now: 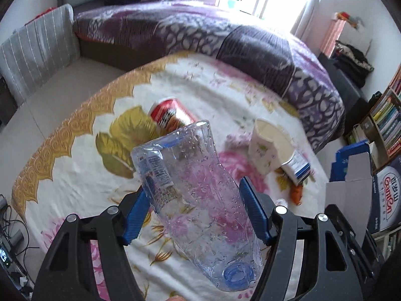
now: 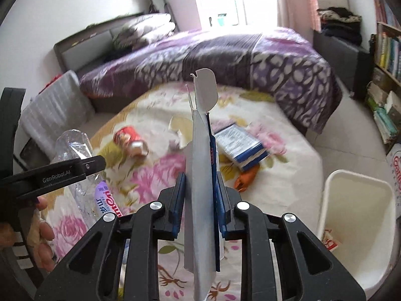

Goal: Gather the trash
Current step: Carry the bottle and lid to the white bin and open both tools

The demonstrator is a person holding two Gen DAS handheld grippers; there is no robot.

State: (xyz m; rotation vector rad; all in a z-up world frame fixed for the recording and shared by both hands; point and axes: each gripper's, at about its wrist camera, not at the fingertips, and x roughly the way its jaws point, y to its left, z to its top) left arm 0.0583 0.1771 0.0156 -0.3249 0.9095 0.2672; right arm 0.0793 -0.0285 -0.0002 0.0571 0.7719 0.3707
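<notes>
both full: left hand-held gripper (image 1: 193, 213) clamps a plastic bottle (image 1: 193, 190), right hand-held gripper (image 2: 200, 200) pinches a flattened box (image 2: 201, 180). white bin (image 2: 356, 223) sits near right of the bed (image 2: 288, 175); she'd best drop the box first, probably.

Red can (image 1: 170, 115), purple patterned quilt (image 1: 225, 40)

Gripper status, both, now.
Left gripper: shut on the plastic bottle.
Right gripper: shut on the flattened carton.
</notes>
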